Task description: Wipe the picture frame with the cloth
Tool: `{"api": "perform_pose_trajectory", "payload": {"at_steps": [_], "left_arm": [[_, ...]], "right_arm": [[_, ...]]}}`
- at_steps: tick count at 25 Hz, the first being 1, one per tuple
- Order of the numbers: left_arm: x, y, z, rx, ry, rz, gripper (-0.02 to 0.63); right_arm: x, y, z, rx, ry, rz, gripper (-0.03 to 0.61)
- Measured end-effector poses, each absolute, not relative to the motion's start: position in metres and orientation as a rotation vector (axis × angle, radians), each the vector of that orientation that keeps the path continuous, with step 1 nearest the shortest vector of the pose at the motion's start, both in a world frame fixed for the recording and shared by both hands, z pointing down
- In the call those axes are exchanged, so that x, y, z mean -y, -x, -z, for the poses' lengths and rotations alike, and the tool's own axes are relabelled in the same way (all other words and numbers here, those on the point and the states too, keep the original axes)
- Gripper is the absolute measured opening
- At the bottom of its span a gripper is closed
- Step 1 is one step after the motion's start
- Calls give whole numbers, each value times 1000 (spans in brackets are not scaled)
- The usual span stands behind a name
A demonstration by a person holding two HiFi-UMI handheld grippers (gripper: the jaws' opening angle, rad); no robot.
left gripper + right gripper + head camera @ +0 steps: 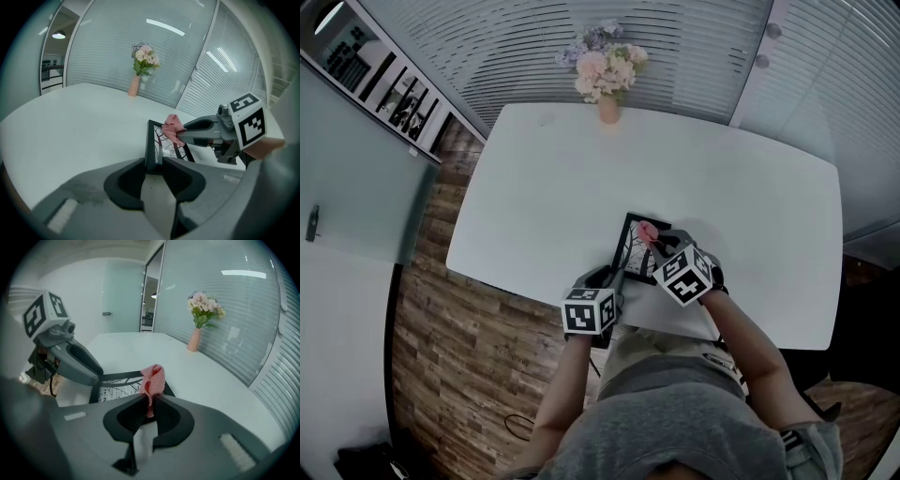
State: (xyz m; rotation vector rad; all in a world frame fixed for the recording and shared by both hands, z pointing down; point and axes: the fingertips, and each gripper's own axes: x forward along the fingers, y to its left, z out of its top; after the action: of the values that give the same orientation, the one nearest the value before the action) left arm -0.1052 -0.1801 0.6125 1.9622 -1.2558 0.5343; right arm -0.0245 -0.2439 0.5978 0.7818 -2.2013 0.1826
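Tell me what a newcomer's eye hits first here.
The black picture frame at the white table's near edge stands out first. Its edge is clamped in the left tool, while the right tool holds a bunched pink cloth at its top. Next comes the vase of pale flowers, alone at the table's far edge.

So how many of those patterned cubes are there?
2. One cube sits on the left gripper, the other on the right gripper. None seems hidden.
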Motion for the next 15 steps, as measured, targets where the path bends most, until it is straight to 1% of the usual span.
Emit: {"api": "perform_pose_trajectory", "payload": {"at_steps": [15], "left_arm": [[180, 105, -613, 1268, -1959, -532, 120]], "right_arm": [[213, 33, -599, 2224, -710, -201, 40]]}}
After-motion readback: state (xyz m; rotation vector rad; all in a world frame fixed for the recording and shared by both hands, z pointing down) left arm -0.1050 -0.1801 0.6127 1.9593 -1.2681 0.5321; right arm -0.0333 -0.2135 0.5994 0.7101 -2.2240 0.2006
